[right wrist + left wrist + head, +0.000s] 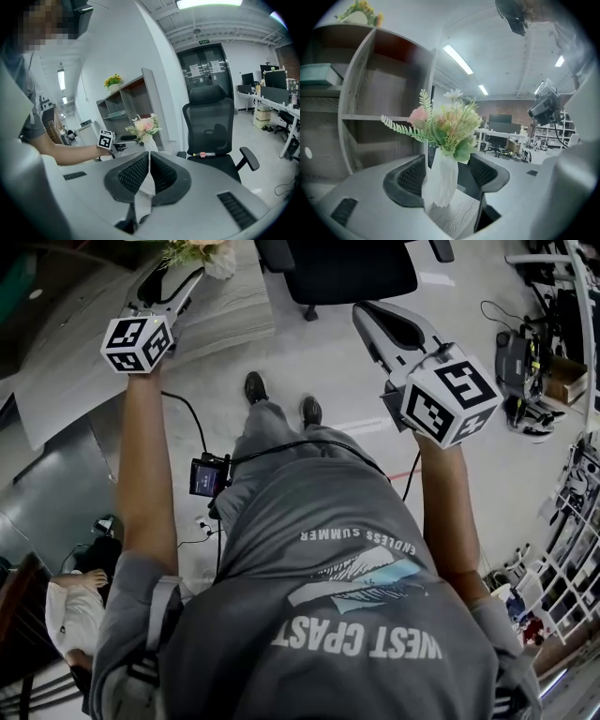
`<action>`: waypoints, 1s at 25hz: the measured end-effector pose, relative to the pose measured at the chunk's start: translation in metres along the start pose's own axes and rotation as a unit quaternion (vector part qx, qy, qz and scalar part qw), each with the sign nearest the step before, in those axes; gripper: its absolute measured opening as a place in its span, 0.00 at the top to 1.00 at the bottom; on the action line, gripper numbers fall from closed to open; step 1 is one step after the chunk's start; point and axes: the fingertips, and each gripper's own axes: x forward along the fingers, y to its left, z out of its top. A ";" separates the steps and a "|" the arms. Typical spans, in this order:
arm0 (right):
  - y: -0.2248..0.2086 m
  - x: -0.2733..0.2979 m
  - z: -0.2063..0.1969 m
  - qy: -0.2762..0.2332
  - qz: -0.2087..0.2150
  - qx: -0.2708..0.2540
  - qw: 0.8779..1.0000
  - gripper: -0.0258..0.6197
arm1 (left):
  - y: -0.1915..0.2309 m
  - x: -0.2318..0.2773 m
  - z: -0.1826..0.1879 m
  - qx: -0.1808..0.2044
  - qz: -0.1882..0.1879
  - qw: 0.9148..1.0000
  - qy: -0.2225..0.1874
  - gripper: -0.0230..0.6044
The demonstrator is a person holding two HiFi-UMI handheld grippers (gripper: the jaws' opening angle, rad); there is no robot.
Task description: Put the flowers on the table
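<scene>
White vase (440, 180) of flowers (447, 124) upright on the wood-grain table (220, 320), so the placing looks done

The vase stands on the table at the far left of the scene, in front of a shelf unit (370, 98). The left gripper (178, 273) reaches over that table with its claw wide. The vase sits between the jaws, the right-hand pad clearly apart from it, the left-hand one just beside it and not visibly pressing. The right gripper (149, 159) hangs near the office chair (211, 126), well apart from the vase, claw narrowed to a slit and holding nothing. As I judge it, only drawing the left gripper clear without tipping the vase is left
</scene>
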 end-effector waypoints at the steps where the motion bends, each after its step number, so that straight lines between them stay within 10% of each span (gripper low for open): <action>1: 0.000 0.000 0.000 -0.002 0.003 -0.003 1.000 0.91 | -0.001 -0.005 0.001 0.001 0.005 1.000 -0.003 0.48; 13: 0.026 -0.011 0.028 -0.051 0.036 -0.050 0.997 0.92 | -0.023 -0.107 0.055 0.030 0.053 0.996 -0.060 0.91; 25: 0.028 -0.030 0.039 -0.073 0.062 -0.103 0.990 0.92 | -0.074 -0.170 0.105 0.066 0.103 0.989 -0.081 0.94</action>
